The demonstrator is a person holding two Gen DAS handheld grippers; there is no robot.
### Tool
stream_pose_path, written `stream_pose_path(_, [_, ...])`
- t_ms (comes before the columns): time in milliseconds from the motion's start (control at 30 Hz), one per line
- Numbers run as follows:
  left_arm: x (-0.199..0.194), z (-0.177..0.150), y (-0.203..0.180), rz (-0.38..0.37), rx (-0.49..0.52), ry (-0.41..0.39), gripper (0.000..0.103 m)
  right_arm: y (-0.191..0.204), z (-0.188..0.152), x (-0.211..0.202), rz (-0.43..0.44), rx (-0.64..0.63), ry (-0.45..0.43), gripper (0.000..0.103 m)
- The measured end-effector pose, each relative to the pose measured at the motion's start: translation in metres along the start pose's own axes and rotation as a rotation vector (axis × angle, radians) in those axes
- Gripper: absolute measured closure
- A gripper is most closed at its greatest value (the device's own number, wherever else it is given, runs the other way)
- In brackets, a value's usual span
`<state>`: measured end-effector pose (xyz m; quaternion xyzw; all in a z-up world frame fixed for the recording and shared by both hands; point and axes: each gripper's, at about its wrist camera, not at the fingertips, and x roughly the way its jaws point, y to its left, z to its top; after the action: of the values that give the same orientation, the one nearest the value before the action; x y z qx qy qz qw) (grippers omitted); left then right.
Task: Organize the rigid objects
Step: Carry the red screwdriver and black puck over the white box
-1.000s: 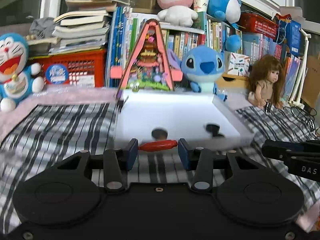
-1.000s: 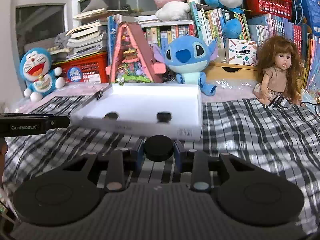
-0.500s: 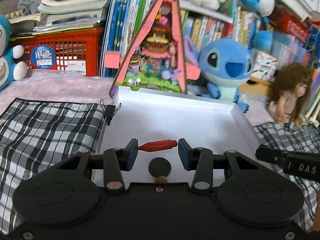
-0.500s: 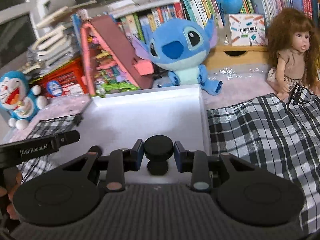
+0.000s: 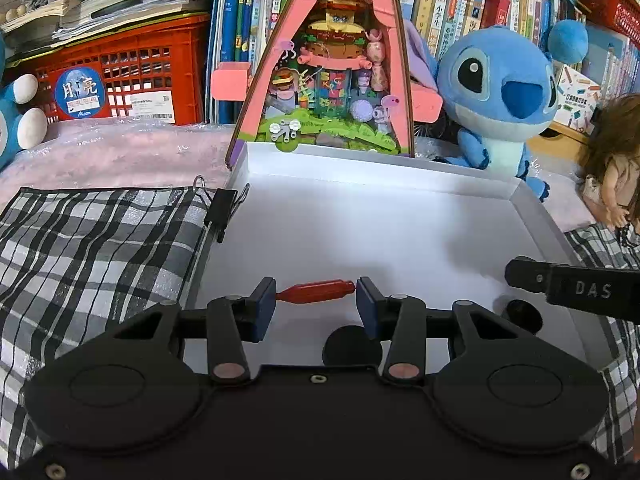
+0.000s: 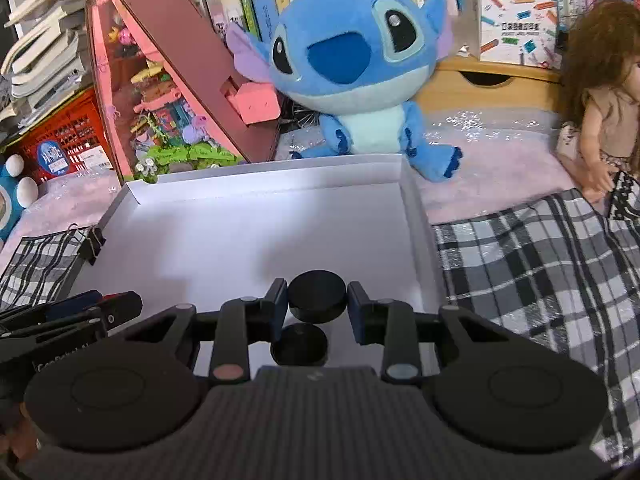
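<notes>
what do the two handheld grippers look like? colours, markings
Both are black plastic with two round discs on the body and dark blue finger pads. The left gripper has a smooth body; the right gripper has a ribbed grey one and white "DAS" lettering on its side.

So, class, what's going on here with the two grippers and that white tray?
A person is sorting small hard items into a white tray using two hand-held grippers. The left gripper is shut on a small red piece, held crosswise over the tray. The right gripper is shut on a round black cap, also over the tray. Another black cap already lies on the tray floor just below it. Neither held item has been let go yet.
</notes>
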<state>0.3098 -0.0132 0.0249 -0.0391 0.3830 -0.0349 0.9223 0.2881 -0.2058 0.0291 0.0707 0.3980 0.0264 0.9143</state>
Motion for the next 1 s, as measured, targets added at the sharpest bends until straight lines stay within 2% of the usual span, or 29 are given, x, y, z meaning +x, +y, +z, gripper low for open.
stream_pose_path(433, [0.006, -0.003, -0.007, -0.007, 0.026, 0.009, 0.061, 0.012, -0.002, 0.019, 0.020, -0.059, 0.023, 0.065])
stream_pose_path(1000, [0.001, -0.011, -0.010, -0.009, 0.076, -0.004, 0.061, 0.008, -0.009, 0.014, 0.033, -0.081, 0.020, 0.065])
